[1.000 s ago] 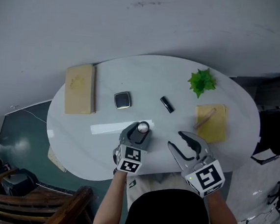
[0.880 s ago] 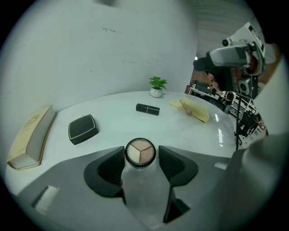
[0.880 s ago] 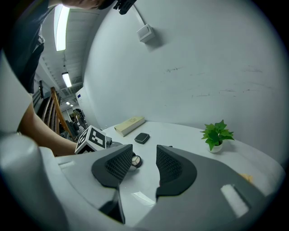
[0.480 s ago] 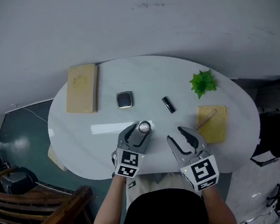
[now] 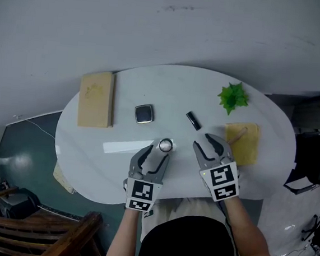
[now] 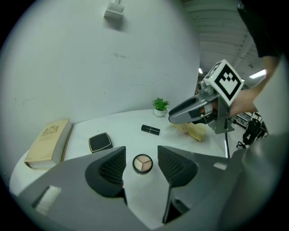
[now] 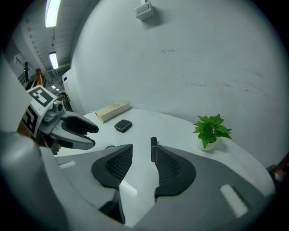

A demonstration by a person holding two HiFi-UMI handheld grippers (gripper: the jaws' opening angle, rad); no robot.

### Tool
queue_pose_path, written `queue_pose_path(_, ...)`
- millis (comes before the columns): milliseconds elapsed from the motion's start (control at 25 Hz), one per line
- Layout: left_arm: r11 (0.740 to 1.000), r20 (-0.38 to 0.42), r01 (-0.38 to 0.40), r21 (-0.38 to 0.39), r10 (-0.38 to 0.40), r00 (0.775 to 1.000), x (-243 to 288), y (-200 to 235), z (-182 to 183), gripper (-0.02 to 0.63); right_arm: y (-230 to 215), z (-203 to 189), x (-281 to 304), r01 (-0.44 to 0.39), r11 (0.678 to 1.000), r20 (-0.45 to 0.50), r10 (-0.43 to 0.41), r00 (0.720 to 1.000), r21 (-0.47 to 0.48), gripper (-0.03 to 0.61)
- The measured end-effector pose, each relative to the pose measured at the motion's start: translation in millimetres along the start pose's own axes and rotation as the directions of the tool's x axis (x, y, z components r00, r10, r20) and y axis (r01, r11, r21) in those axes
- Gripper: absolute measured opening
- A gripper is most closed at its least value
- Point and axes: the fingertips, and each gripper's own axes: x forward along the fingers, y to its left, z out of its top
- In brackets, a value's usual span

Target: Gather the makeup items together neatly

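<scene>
A round open compact [image 5: 165,146] with tan shades lies on the white table [image 5: 84,157]. My left gripper [image 5: 159,151] straddles it, and its jaws are closing. In the left gripper view the compact [image 6: 142,163] sits between the pads [image 6: 113,166] with a gap on each side. A black square compact [image 5: 144,113] and a black lipstick tube [image 5: 193,120] lie farther back. My right gripper [image 5: 203,143] is open just short of the lipstick [image 7: 153,148], with nothing between its jaws.
A tan book [image 5: 97,99] lies at the table's left. A small green plant [image 5: 233,96] stands at the back right. A yellow cloth [image 5: 243,144] with a brush [image 5: 235,136] on it lies right of my right gripper. A wooden chair [image 5: 53,238] stands at bottom left.
My right gripper has moved forward and left, toward the lipstick. The left gripper has stayed around the round compact.
</scene>
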Motion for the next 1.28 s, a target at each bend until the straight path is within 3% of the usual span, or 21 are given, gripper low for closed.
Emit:
queue_pose_path(440, 1.000, 0.028, -0.020, -0.019, 0.021, 0.999, -20, -8, 7, 0.213, -18, -8, 42, 0.051, 0.999, -0.086, -0.050, 0.995, 0.017, 0.156)
queue_pose_path(880, 0.998, 0.043, -0.037, -0.040, 0.039, 0.998, -32, -8, 8, 0.207, -26, -23, 74, 0.064, 0.998, -0.187, -0.068, 0.980, -0.027, 0.155)
queue_pose_path(1280, 0.997, 0.038, -0.050, -0.052, 0.052, 0.998, -34, -7, 7, 0.202, -29, -32, 82, 0.058, 0.997, -0.227, -0.067, 0.971, -0.050, 0.098)
